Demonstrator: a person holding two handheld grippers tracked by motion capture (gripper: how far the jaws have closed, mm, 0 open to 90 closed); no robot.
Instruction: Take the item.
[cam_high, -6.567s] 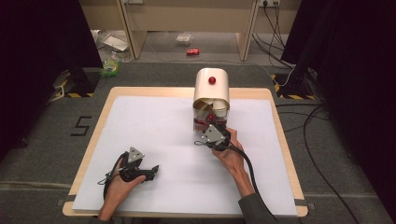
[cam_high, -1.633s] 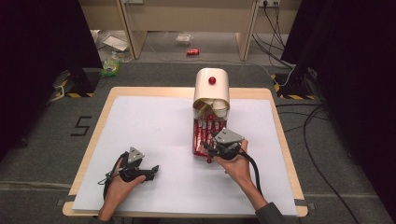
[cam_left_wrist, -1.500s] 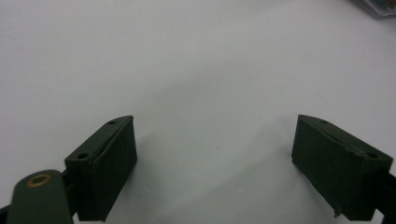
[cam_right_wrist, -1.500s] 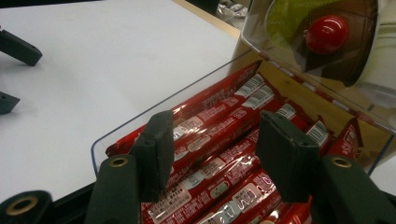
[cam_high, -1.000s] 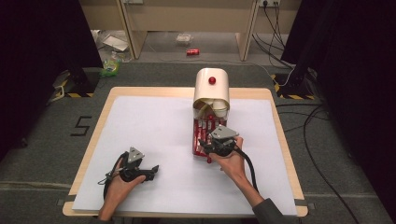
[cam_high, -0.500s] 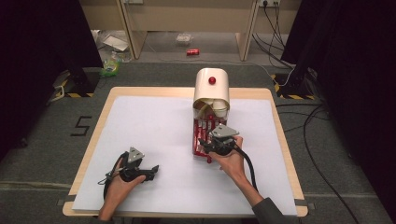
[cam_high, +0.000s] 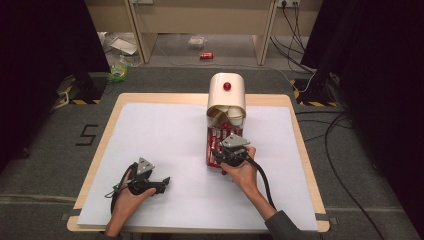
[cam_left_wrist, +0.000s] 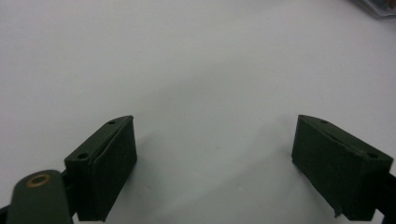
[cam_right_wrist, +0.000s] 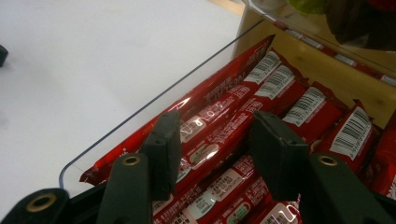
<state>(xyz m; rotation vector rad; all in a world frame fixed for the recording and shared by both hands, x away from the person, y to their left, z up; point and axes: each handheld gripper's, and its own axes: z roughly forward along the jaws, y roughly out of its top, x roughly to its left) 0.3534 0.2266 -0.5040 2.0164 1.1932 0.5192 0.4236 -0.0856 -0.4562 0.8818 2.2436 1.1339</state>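
Right gripper view: jaws just closing astride one red snack bar (cam_right_wrist: 219, 126) in clear tray (cam_right_wrist: 140, 116), not yet lifted; left gripper (cam_left_wrist: 215, 158) idle, jaws wide open, well apart from tray.

Glossy red foil wrappers (cam_right_wrist: 219, 126) lie in a clear, smooth plastic tray (cam_right_wrist: 154, 105). The desk (cam_high: 300, 150) has a pale wood edge under matt white paper (cam_high: 165, 135).

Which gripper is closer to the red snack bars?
Right. The right gripper is down among the red snack bars; the left gripper sits far away on the white table.
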